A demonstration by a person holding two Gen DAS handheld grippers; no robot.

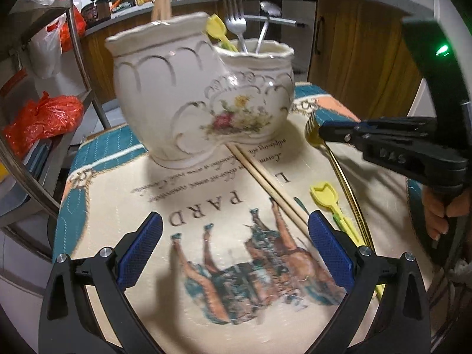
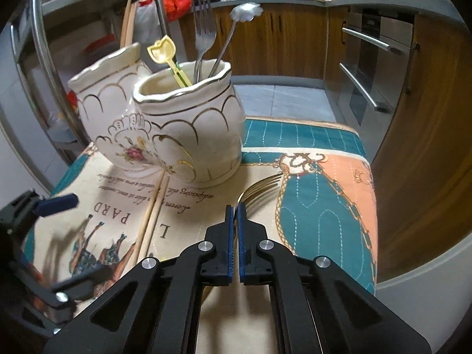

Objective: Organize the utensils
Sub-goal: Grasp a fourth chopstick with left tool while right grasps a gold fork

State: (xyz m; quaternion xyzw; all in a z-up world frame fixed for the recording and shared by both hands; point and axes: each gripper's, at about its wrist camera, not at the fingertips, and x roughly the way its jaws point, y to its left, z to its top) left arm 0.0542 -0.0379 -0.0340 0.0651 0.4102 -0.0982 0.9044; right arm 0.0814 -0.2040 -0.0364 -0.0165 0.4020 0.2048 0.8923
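A white ceramic double holder (image 1: 203,97) (image 2: 165,124) stands on the printed mat. Its lower cup holds a silver fork (image 1: 236,26), a silver spoon (image 1: 267,20) and a yellow pick (image 1: 216,31); its taller cup holds wooden chopsticks (image 1: 161,0). My right gripper (image 2: 236,209) is shut on a gold fork (image 2: 259,188), also in the left wrist view (image 1: 312,131), lying on the mat. My left gripper (image 1: 236,233) is open and empty above the mat. A pair of chopsticks (image 1: 265,183) (image 2: 153,215) and a yellow pick (image 1: 327,199) lie on the mat.
The mat (image 2: 318,206) covers a small table; its right edge drops off to the floor. A metal rack with red bags (image 1: 41,118) stands to the left. Kitchen cabinets and an oven (image 2: 371,67) are behind.
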